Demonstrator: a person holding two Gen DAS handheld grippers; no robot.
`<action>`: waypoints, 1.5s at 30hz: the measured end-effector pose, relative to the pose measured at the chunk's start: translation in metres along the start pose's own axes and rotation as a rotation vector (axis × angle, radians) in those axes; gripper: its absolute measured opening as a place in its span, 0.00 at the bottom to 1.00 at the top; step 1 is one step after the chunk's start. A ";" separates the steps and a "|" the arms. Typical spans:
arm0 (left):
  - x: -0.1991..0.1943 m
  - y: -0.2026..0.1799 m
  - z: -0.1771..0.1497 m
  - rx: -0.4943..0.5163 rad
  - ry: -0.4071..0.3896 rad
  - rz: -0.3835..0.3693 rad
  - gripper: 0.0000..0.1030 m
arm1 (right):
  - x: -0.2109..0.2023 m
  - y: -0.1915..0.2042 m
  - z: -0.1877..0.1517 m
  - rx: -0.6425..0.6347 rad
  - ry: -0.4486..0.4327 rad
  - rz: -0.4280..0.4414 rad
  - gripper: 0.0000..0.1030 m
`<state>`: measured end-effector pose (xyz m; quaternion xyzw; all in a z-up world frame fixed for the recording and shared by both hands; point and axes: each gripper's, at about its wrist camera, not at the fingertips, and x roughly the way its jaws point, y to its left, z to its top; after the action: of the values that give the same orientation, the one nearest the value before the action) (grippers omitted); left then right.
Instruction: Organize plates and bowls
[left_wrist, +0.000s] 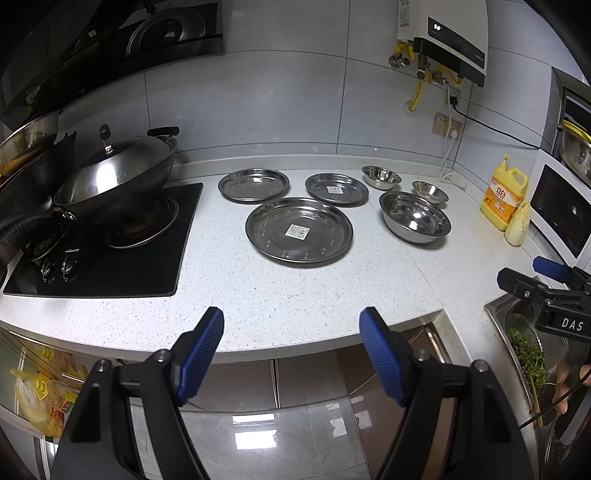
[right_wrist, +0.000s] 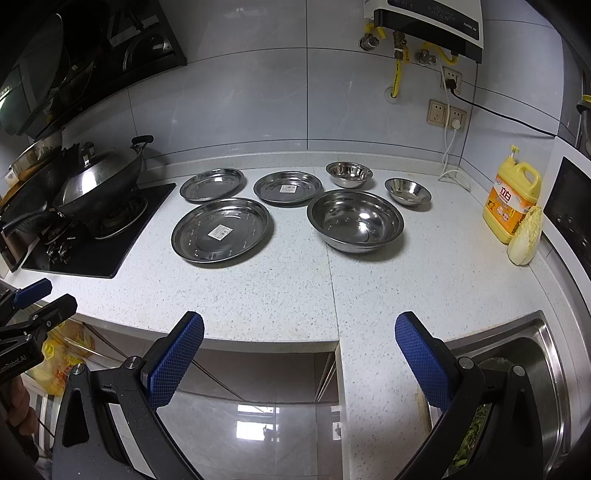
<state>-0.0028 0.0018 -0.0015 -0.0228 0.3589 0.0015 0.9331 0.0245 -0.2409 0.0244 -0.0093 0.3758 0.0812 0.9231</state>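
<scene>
Two sets of tongs, the left tongs (left_wrist: 291, 328) and the right tongs (right_wrist: 299, 332), hang wide and empty off the tabletop (left_wrist: 295, 295) edge, likely poised to start. Beyond them lie three plates: a large plate (left_wrist: 299, 230) nearest, two smaller behind. Right of these sit a large bowl (right_wrist: 355, 220) and two small bowls, all apart, unstacked, so nesting by size seems the aim.

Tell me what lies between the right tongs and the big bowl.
Nothing: the right wrist view shows only bare speckled counter between the right tongs and the big bowl.
</scene>
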 end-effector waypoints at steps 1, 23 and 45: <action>0.000 -0.001 -0.001 0.000 -0.001 0.001 0.73 | 0.000 0.000 0.000 0.000 0.000 0.001 0.99; -0.009 0.009 -0.012 -0.016 0.005 0.000 0.73 | -0.001 0.015 -0.012 -0.007 0.002 -0.002 0.99; -0.012 0.027 -0.018 -0.021 0.010 -0.008 0.73 | -0.003 0.030 -0.013 -0.009 0.009 -0.015 0.99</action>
<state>-0.0246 0.0280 -0.0079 -0.0341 0.3634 0.0016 0.9310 0.0084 -0.2124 0.0184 -0.0164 0.3795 0.0759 0.9219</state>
